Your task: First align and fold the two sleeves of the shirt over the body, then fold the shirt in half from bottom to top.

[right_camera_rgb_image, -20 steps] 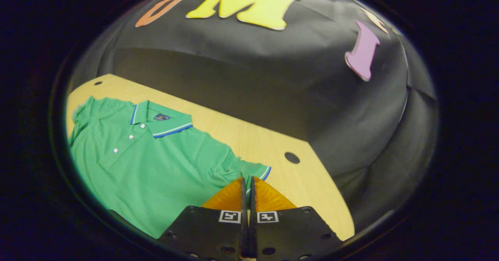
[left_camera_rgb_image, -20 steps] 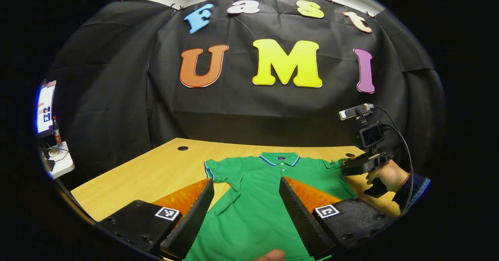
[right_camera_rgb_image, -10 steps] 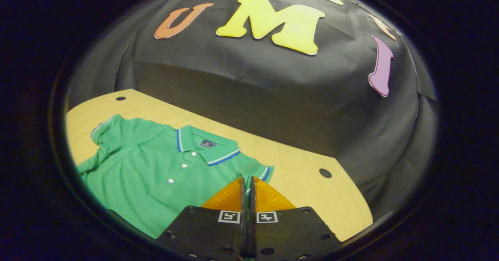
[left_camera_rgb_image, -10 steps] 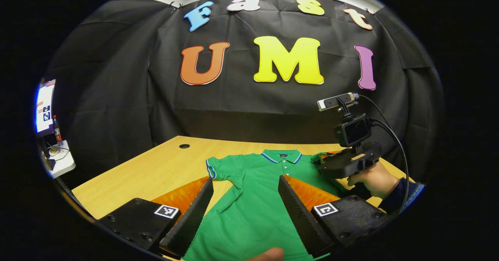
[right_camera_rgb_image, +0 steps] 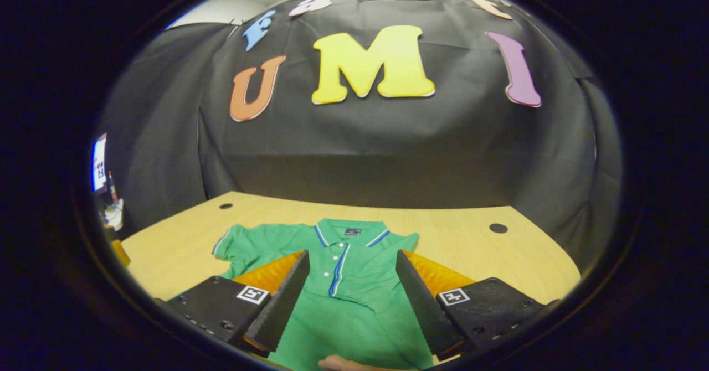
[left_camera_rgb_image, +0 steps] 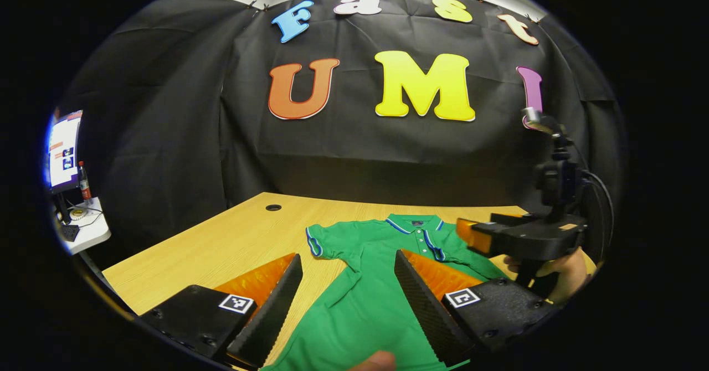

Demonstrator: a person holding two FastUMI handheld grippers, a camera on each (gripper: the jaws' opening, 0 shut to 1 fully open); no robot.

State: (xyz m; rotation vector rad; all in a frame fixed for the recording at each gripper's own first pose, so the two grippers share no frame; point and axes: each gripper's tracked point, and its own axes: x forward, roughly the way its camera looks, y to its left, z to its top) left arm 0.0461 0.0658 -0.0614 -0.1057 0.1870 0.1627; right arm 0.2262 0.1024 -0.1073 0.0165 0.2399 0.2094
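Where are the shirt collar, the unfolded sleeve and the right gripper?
shirt collar [right_camera_rgb_image: 350, 230]: right gripper view, its back band.
unfolded sleeve [left_camera_rgb_image: 324, 242]: left gripper view, near its cuff.
right gripper [right_camera_rgb_image: 350, 288]: right gripper view, between its open fingertips.

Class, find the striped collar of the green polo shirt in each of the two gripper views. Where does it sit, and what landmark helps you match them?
Left gripper view: the striped collar sits right of centre, above the fingers.
Right gripper view: the collar sits near the centre, between the fingers.
Shared landmark: the round hole in the wooden table, far left of the collar.

Recording booth in a lab: black cloth wall [left_camera_rgb_image: 166, 111] behind a wooden table [left_camera_rgb_image: 221, 243]; left of the table, a lit monitor [left_camera_rgb_image: 63, 149] on a side desk [left_camera_rgb_image: 88, 232].
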